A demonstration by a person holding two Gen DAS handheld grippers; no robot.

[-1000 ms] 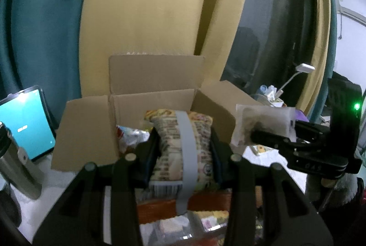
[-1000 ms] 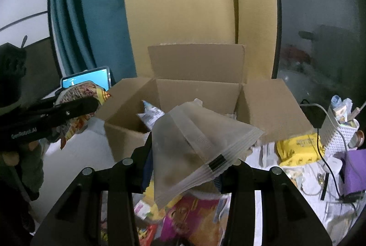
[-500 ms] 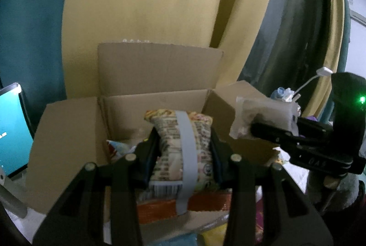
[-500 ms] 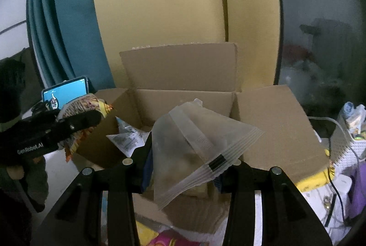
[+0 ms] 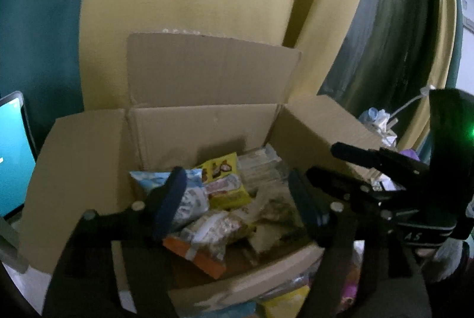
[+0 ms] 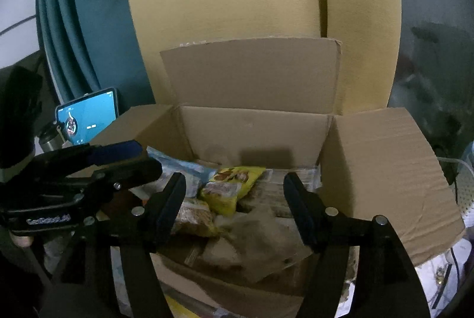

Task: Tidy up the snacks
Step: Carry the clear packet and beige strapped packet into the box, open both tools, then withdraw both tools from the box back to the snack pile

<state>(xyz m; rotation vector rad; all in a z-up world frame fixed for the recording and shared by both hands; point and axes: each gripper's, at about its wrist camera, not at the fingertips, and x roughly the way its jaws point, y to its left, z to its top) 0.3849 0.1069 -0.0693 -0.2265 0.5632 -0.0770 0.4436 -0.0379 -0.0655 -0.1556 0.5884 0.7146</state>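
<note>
Snacks (image 5: 226,187) — one box (image 5: 207,131).

One cardboard box (image 5: 204,128), two tools, one tablet (image 6: 86,116), several snack packets (image 5: 225,184).

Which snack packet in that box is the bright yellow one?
The yellow packet lying mid-box against the pale blue bag. The other packets beside it are beige, clear or orange.

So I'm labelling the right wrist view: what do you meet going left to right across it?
Left claw → lit tablet screen → yellow snack packet → clear zip bag → box's right flap.
</note>
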